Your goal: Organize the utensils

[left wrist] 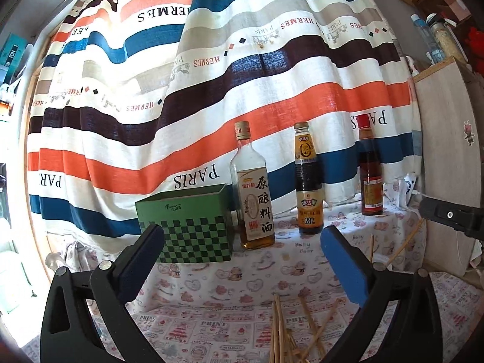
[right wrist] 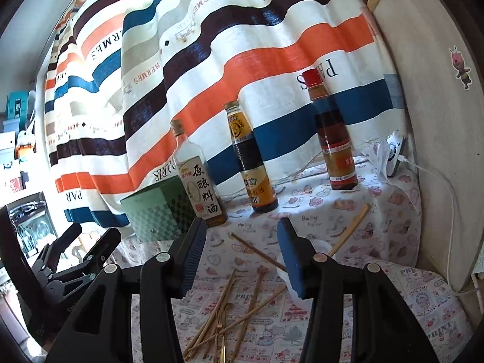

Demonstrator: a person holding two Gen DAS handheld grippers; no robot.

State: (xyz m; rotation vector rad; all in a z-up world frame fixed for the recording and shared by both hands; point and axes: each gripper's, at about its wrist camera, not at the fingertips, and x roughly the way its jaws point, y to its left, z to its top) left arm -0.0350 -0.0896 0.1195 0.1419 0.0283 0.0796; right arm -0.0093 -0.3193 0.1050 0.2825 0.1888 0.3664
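Several wooden chopsticks (left wrist: 279, 329) lie scattered on the patterned tablecloth, also in the right wrist view (right wrist: 230, 311). A green checkered box (left wrist: 187, 227) with an open top stands at the back left, also in the right wrist view (right wrist: 157, 214). My left gripper (left wrist: 242, 260) is open and empty, held above the cloth in front of the box. My right gripper (right wrist: 242, 257) is open and empty above the chopstick pile. A lone chopstick (right wrist: 351, 230) lies right of it, over a white cup (right wrist: 322, 246) partly hidden by the right finger.
Three bottles stand in a row at the back: a clear cooking-wine bottle (left wrist: 254, 199), a dark sauce bottle (left wrist: 308, 187) and a red-capped bottle (left wrist: 370, 175). A striped curtain (left wrist: 211, 90) hangs behind. A wooden cabinet (left wrist: 447, 151) stands at the right.
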